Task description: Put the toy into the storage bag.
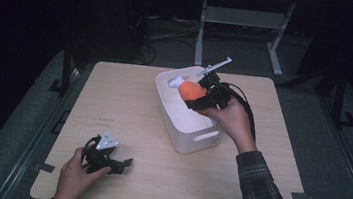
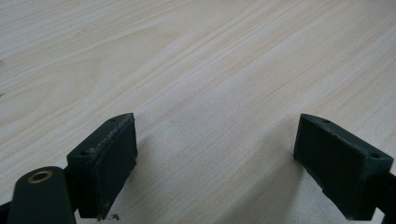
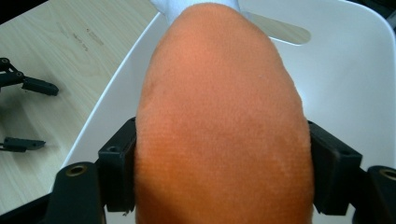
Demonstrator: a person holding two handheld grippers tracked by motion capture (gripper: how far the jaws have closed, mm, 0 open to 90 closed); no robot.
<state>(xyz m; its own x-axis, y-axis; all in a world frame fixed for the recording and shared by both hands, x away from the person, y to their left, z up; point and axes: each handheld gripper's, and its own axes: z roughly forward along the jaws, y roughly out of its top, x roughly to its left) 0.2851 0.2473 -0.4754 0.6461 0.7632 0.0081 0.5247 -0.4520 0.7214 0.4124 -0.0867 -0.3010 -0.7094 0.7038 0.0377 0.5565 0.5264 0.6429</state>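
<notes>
So I count one white bin point(image 1: 196, 127) on one wooden table point(image 1: 133, 104), one orange plush thing point(image 3: 219, 126) with a white end, and two grippers: my left one point(image 1: 124, 165) and my right one point(image 1: 196, 97), two jaws each

Dark lab: lone wooden table point(image 1: 155, 177), floor cables point(image 1: 171, 36), metal stand point(image 1: 244, 19).
</notes>
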